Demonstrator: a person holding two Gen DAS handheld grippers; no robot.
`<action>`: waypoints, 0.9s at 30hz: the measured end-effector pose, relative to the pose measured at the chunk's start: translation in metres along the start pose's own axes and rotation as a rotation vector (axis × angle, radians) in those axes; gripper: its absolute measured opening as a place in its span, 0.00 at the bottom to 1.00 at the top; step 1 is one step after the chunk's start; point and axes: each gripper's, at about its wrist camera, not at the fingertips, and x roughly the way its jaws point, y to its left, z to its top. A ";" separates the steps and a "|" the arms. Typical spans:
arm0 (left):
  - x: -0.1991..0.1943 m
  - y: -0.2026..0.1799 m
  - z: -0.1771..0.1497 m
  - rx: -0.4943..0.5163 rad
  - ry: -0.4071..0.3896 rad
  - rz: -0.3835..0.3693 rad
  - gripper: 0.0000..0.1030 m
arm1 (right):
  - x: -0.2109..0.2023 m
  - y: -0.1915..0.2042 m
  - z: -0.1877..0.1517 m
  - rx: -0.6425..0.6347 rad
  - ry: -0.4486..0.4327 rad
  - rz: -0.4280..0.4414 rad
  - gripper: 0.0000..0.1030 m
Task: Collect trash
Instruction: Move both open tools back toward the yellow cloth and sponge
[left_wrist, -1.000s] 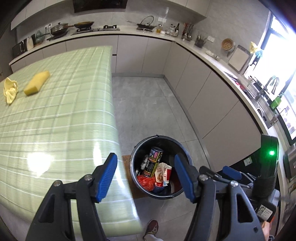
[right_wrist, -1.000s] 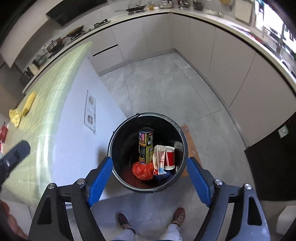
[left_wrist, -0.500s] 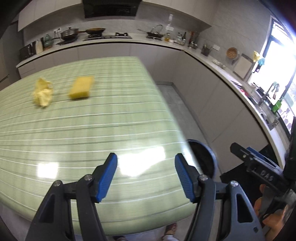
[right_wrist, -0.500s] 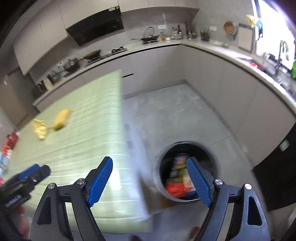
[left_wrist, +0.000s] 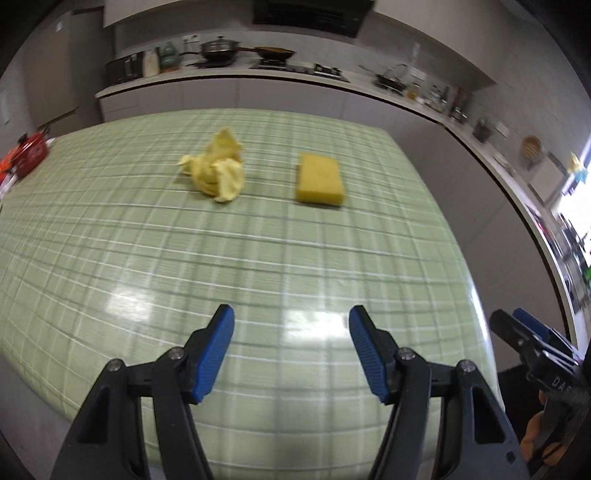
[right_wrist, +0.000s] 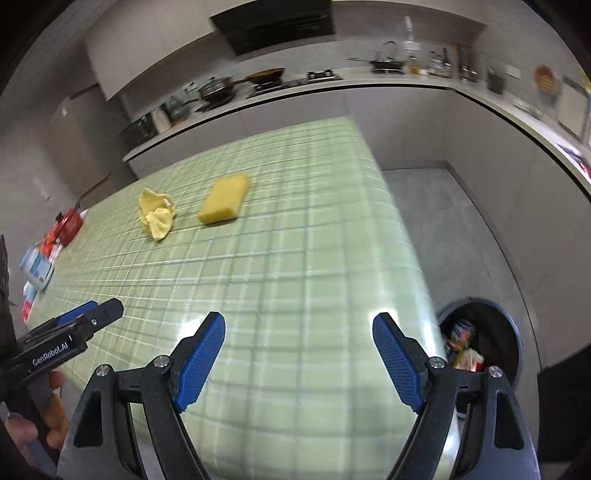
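Observation:
A crumpled yellow paper wad (left_wrist: 216, 173) and a yellow sponge (left_wrist: 319, 180) lie side by side on the green checked table (left_wrist: 184, 258), far from both grippers. They also show in the right wrist view: wad (right_wrist: 157, 214), sponge (right_wrist: 224, 199). My left gripper (left_wrist: 291, 347) is open and empty above the table's near edge. My right gripper (right_wrist: 299, 354) is open and empty above the table's near right corner. A black trash bin (right_wrist: 484, 347) holding a can and wrappers stands on the floor right of the table.
A red pot (right_wrist: 68, 225) and several small packages (right_wrist: 37, 269) sit at the table's left side. Kitchen counters with pans (left_wrist: 221, 48) run along the back and right walls. Grey floor (right_wrist: 443, 206) lies between table and cabinets.
Both grippers have swung up and left from above the trash bin to face the table top. The wad and sponge have come to mid view. Both stay open and empty.

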 end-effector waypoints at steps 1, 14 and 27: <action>0.001 0.008 0.003 -0.027 -0.005 0.027 0.64 | 0.004 0.005 0.005 -0.015 -0.004 0.010 0.81; 0.041 0.047 0.054 -0.019 0.016 0.123 0.64 | 0.062 0.060 0.057 -0.093 0.005 0.071 0.81; 0.107 0.071 0.118 0.072 0.044 0.022 0.64 | 0.138 0.112 0.103 -0.013 0.037 -0.044 0.81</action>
